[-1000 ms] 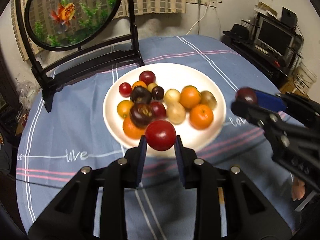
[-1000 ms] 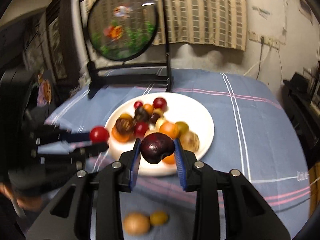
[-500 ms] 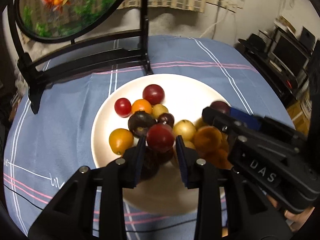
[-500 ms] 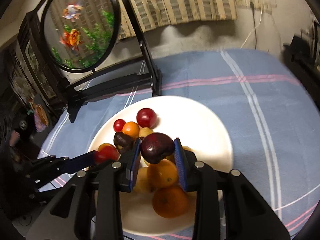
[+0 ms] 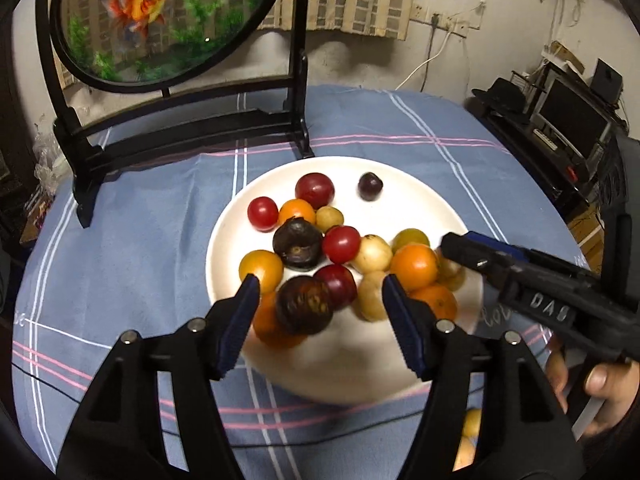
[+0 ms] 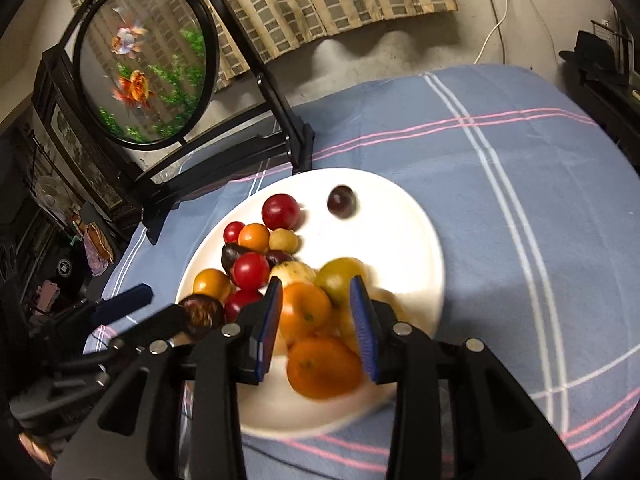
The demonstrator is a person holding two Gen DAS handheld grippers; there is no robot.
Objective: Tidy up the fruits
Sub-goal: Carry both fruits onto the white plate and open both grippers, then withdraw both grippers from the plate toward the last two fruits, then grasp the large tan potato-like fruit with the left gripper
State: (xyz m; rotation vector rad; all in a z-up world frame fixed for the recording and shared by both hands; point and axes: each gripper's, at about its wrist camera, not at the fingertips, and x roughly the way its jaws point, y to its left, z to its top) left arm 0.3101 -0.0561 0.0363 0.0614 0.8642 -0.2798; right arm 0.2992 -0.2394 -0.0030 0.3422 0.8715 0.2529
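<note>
A white plate (image 5: 420,200) on the blue cloth holds several fruits: red tomatoes, oranges, yellow ones and dark ones. My left gripper (image 5: 320,284) hovers over its near side with the jaws opening and nothing pressed between the pads; a dark fruit (image 5: 304,306) lies on the plate below the gap. A red tomato (image 5: 341,244) rests just beyond it. My right gripper (image 6: 318,284) stands open over the oranges (image 6: 304,310), holding nothing. A dark plum (image 6: 341,202) lies alone, blurred, on the plate's (image 6: 400,240) far side. The left gripper (image 6: 164,308) shows at the lower left of the right wrist view.
A round fish ornament on a black stand (image 5: 160,20) rises behind the plate. Loose yellow fruits (image 5: 472,420) lie on the cloth at the near right, by a hand (image 5: 608,384). A shelf with a screen (image 5: 572,116) stands off the table's right edge.
Both grippers moved in over the plate. The left jaws spread and its red tomato now lies among the fruits. The right gripper let go of the dark plum, now on the plate's far side.
</note>
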